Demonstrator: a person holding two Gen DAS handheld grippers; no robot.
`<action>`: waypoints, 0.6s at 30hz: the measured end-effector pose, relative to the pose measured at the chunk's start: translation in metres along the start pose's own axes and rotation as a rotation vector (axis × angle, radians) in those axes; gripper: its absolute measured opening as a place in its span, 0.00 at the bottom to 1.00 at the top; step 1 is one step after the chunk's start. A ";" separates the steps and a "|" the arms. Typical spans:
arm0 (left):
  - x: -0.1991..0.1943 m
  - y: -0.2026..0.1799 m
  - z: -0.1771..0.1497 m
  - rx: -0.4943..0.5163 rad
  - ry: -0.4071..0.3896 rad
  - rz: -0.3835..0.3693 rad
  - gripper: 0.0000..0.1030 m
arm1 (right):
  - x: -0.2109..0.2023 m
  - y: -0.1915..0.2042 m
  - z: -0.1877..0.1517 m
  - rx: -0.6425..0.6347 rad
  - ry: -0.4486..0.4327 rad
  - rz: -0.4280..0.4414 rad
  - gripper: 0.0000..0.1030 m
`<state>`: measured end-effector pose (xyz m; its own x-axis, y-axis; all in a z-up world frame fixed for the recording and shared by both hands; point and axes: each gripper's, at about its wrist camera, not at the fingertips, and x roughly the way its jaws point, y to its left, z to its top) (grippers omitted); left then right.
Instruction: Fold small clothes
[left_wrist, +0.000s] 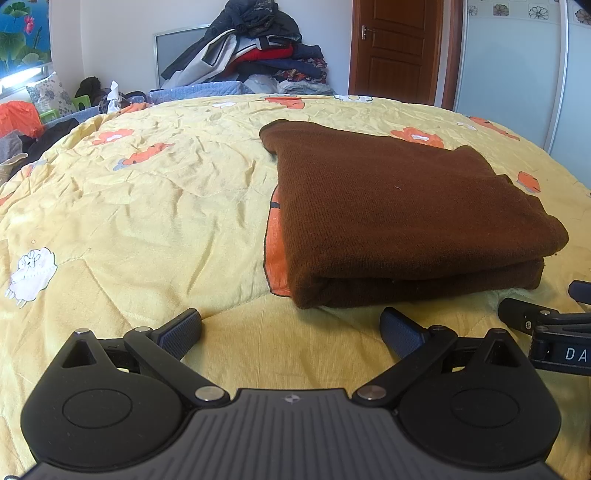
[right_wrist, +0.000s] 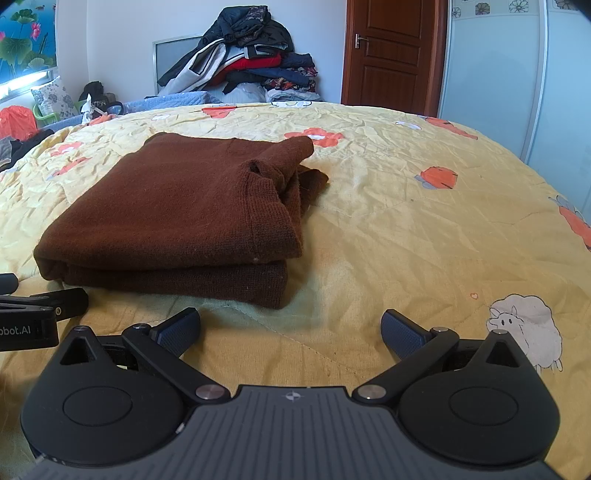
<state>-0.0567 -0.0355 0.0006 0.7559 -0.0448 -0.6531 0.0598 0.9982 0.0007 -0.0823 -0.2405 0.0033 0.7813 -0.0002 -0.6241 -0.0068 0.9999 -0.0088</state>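
Two grippers were in view, side by side above the near edge of the bed. The left gripper (left_wrist: 291, 328) stood with its two fingers spread wide and nothing between them; the right gripper (right_wrist: 290, 328) was spread just as wide and just as empty. Each one's tip showed at the edge of the other's view, at 3 o'clock from the left and at 9 o'clock from the right.

One brown sweater (left_wrist: 402, 218) lay folded into a thick, flat stack on the yellow quilt (left_wrist: 147, 206), just beyond the fingertips and touching neither gripper. It sat at about 1 o'clock from the left gripper and at 11 o'clock from the right.

Farther off, at 12 o'clock, one pile of clothes (right_wrist: 255, 62) rose against the wall, with one wooden door (right_wrist: 391, 51) at 1 o'clock.
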 end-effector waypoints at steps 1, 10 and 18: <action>0.000 0.000 0.000 0.000 0.001 0.000 1.00 | 0.000 0.000 0.000 0.000 0.000 0.000 1.00; 0.000 0.000 0.001 -0.001 0.009 -0.002 1.00 | 0.000 0.000 0.000 0.000 0.000 0.000 1.00; 0.001 0.000 0.005 -0.006 0.038 0.003 1.00 | 0.000 0.001 0.000 0.001 0.000 0.000 1.00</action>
<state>-0.0530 -0.0354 0.0039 0.7306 -0.0401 -0.6816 0.0535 0.9986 -0.0013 -0.0825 -0.2398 0.0035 0.7811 -0.0007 -0.6244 -0.0060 0.9999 -0.0086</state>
